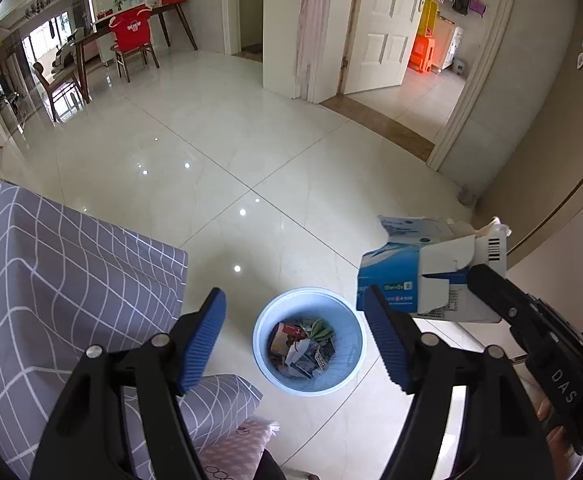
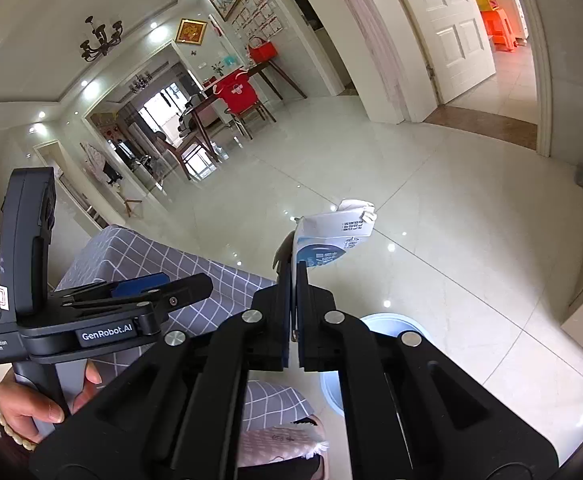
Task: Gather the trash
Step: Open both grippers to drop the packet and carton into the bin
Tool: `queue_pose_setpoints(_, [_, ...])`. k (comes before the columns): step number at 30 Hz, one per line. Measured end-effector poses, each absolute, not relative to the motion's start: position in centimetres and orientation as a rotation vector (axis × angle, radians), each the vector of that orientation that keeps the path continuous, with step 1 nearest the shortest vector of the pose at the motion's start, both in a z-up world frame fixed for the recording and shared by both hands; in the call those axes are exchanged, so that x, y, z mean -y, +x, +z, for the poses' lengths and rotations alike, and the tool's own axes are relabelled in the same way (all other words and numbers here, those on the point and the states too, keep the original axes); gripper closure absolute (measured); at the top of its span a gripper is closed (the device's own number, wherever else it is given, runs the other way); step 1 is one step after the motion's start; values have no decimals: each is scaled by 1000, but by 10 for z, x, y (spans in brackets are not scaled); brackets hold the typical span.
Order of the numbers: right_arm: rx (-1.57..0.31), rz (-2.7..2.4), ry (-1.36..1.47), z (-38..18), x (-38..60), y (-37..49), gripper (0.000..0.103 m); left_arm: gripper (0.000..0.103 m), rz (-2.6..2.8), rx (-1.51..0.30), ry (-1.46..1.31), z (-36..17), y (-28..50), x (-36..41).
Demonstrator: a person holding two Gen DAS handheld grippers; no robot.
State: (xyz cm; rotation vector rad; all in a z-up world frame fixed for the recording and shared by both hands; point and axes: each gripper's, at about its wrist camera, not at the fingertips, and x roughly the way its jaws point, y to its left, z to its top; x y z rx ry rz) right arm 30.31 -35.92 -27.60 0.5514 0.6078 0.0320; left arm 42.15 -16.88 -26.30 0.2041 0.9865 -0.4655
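Right gripper (image 2: pixel 294 280) pinches carton (image 1: pixel 431 276) above bin (image 1: pixel 309 342); grey-checked sofa (image 1: pixel 51 280) beside.

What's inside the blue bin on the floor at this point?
The blue bin holds crumpled packaging: a brown and red carton, something green and printed wrappers. Whatever lies beneath that top layer is covered.

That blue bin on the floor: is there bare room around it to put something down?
Yes. Beyond the bin, glossy tile floor runs bare to the doorway and dining table. It is crowded on the near side: the grey checked cover flanks it, and the carton in the right gripper hangs beside it.
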Motion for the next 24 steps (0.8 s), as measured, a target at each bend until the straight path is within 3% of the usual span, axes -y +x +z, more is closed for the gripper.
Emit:
queue_pose_setpoints(2, [-613, 34, 557, -280, 358, 309, 94, 28, -447, -977, 212, -261, 422, 167])
queue_pose_setpoints(5, [-677, 20, 598, -296, 361, 322, 34, 27, -445, -988, 217, -261, 422, 165])
queue_pose_setpoints(12, [-700, 19, 594, -296, 351, 318, 34, 27, -436, -974, 221, -253, 418, 154])
queue_pose_setpoints(24, [-630, 142, 475, -229, 273, 319, 34, 25, -343, -874, 191, -201, 400, 71])
